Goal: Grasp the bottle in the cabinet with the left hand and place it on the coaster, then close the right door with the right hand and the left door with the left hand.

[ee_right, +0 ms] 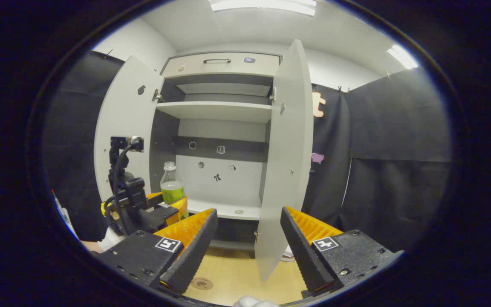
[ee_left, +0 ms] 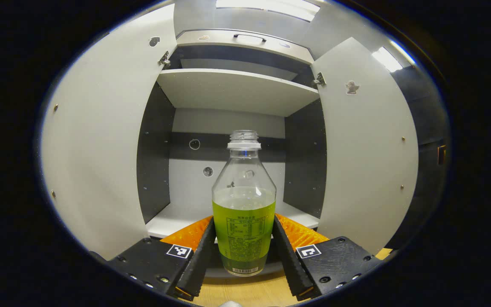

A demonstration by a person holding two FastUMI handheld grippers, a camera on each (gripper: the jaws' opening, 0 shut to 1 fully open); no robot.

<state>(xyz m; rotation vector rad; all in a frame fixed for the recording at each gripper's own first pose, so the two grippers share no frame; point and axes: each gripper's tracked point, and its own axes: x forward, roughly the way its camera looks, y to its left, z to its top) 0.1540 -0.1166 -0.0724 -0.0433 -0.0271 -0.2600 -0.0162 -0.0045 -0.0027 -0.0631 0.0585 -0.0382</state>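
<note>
The left gripper [ee_left: 244,251] holds the capless bottle of green drink [ee_left: 244,204] between its fingers, just outside the open cabinet [ee_left: 237,89], probably so it can go to the coaster [ee_right: 202,283] on the desk [ee_right: 237,277]. The right gripper [ee_right: 247,243] waits with fingers wide, near the right door [ee_right: 286,162]. The bottle's label is too small to read.
</note>
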